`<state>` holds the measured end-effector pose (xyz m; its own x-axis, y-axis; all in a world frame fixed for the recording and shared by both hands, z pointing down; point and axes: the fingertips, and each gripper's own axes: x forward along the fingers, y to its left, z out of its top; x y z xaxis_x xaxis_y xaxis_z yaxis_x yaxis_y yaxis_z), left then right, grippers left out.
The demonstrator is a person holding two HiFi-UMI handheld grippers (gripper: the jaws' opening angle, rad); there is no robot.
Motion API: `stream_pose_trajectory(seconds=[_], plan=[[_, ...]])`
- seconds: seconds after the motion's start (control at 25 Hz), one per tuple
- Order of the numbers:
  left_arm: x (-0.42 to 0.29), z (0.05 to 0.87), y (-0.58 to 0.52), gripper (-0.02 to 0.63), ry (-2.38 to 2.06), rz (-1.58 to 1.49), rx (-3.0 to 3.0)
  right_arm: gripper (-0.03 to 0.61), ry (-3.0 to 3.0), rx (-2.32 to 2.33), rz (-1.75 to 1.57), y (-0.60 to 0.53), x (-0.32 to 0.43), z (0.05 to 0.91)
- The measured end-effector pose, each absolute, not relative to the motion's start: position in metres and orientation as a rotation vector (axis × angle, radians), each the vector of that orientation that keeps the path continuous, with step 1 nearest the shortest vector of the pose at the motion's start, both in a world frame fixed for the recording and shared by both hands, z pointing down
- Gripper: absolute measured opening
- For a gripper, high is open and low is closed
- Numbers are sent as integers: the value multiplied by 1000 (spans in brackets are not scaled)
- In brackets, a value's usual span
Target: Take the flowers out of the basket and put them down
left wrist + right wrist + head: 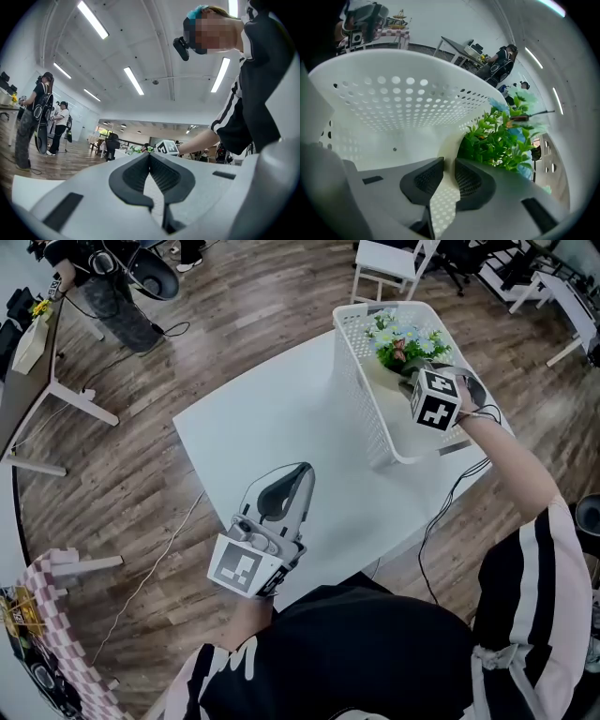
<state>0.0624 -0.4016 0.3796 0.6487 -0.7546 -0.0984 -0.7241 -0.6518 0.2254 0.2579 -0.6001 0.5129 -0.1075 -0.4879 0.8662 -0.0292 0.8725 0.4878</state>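
Note:
A white perforated basket (361, 399) stands at the far right corner of the white table (272, 418). In it lies a bunch of green and pale blue flowers (405, 341) in a cream pot. My right gripper (407, 381) reaches into the basket at the base of the bunch. In the right gripper view its jaws stand a narrow gap apart, and the right gripper (449, 161) seems to pinch the pot's edge (450, 140), with the flowers (501, 136) just to the right and the basket wall (403, 98) behind. My left gripper (302, 468) rests on the table near its front edge, shut and holding nothing, as the left gripper (150, 154) also shows in its own view.
A white chair (389, 263) stands beyond the basket. A desk frame (56, 390) is on the wooden floor at the left. A black cable (448, 507) hangs off the table's right edge. People (35, 117) stand far off in the room.

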Motion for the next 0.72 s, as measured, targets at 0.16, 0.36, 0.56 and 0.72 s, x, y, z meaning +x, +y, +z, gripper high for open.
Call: stream_pose_trajectory(seconds=[0.16, 0.36, 0.56, 0.72], plan=[[67, 376, -398, 5, -1220, -283, 2707, 86, -1688, 403, -419, -588, 252, 493], [72, 373, -394, 5, -1187, -275, 2741, 86, -1682, 404, -432, -579, 251, 474], [72, 371, -394, 5, -1093, -265, 2796, 84, -1668, 454, -415, -572, 251, 456], [69, 372, -389, 5, -1007, -244, 2847, 84, -1651, 505, -417, -563, 251, 437]])
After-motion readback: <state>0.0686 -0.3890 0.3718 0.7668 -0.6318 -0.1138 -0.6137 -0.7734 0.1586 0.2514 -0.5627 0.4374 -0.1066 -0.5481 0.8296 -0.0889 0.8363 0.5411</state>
